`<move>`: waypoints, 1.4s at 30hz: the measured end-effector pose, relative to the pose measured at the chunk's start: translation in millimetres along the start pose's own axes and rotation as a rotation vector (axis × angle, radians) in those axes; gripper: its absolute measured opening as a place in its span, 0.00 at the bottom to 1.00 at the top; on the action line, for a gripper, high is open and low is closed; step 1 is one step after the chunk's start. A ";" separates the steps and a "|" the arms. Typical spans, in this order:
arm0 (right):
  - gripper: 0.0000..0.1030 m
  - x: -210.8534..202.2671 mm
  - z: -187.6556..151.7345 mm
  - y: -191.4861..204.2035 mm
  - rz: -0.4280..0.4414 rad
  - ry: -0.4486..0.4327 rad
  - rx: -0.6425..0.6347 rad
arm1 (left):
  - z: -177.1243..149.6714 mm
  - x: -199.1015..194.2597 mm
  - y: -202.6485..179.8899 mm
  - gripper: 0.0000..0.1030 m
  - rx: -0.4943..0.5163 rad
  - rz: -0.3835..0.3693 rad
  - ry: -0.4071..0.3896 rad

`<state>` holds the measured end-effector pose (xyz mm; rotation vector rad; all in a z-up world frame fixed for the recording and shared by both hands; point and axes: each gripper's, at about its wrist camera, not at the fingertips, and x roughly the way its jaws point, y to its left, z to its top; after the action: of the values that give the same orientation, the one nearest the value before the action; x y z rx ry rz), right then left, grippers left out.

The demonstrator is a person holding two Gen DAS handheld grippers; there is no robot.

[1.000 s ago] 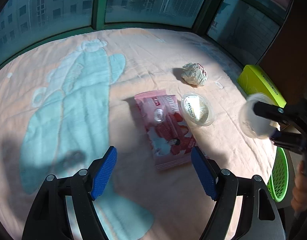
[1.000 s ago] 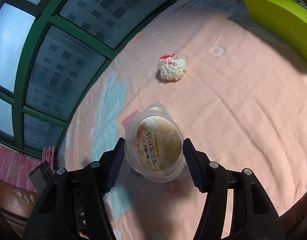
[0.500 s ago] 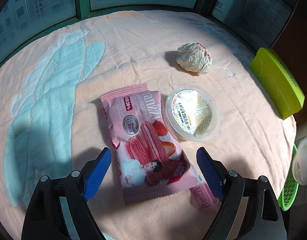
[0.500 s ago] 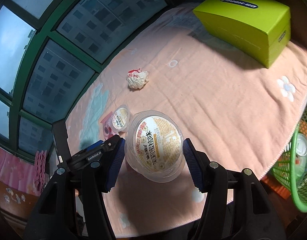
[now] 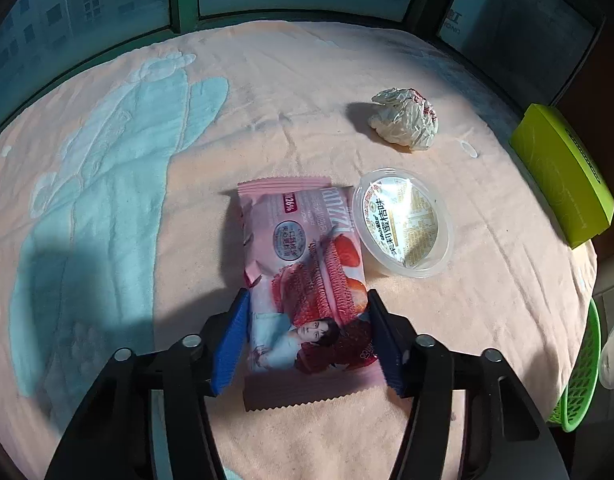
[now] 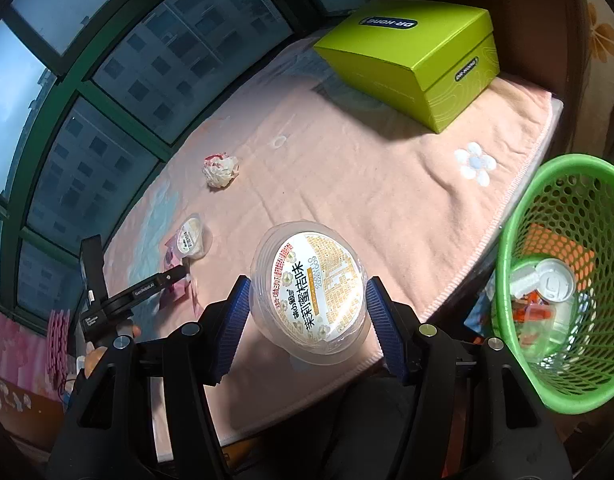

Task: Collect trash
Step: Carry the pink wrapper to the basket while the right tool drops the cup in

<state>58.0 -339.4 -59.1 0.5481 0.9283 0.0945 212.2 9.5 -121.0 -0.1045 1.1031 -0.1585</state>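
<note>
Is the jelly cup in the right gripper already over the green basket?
No, the jelly cup hangs over the blanket's edge, left of the green basket.

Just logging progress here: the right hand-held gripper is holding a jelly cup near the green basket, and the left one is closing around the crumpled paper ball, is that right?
Not quite. The left hand-held gripper is around the pink snack wrapper, not the crumpled paper ball, which lies apart, farther back; the left wrist view shows it. The right hand-held gripper does hold a jelly cup near the green basket.
</note>
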 end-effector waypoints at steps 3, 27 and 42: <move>0.57 -6.3 -2.7 -7.8 -0.008 -0.009 0.006 | -6.5 -12.2 2.3 0.51 -0.010 -0.001 -0.017; 0.59 -57.0 -23.7 -150.2 -0.279 -0.062 0.201 | -38.3 -148.6 -47.3 0.49 0.105 -0.165 -0.230; 0.69 -82.1 -35.0 -195.9 -0.337 -0.084 0.218 | -46.4 -136.9 -228.6 0.49 0.389 -0.445 -0.150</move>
<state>-49.2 -518.8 -110.8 0.5846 0.9428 -0.3343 93.0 -191.1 15.8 -0.0106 0.8689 -0.7481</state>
